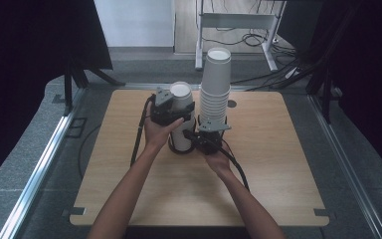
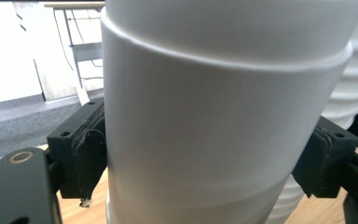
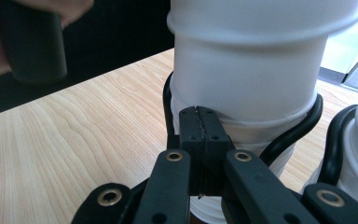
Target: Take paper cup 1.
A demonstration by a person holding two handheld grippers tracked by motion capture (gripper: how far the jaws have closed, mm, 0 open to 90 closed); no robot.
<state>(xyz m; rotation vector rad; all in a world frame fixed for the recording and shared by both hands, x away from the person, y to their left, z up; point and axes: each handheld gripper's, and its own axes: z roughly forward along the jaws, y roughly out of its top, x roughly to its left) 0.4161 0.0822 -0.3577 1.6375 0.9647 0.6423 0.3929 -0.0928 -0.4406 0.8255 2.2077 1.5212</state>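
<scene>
A short stack of white paper cups [image 1: 181, 117] stands in a black ring holder [image 1: 175, 149] on the wooden table [image 1: 278, 164]. My left gripper [image 1: 179, 107] is shut on the upper cup [image 2: 214, 116], with a pad [image 2: 89, 158] pressed against each side of it. Low at the stack's right side, my right gripper [image 1: 199, 138] is shut, its jaws [image 3: 199, 123] pinched on the black ring [image 3: 298, 128] that circles the cup base [image 3: 247, 79]. A taller stack of cups [image 1: 215, 84] stands just right of the short one, in its own black ring [image 3: 335, 149].
Behind the table stand a white desk frame [image 1: 238, 22] and loose floor cables [image 1: 258, 40]. Metal rails [image 1: 45, 159] run along both sides of the table. Black curtains hang at left and right. Bare wood lies in front of the stacks.
</scene>
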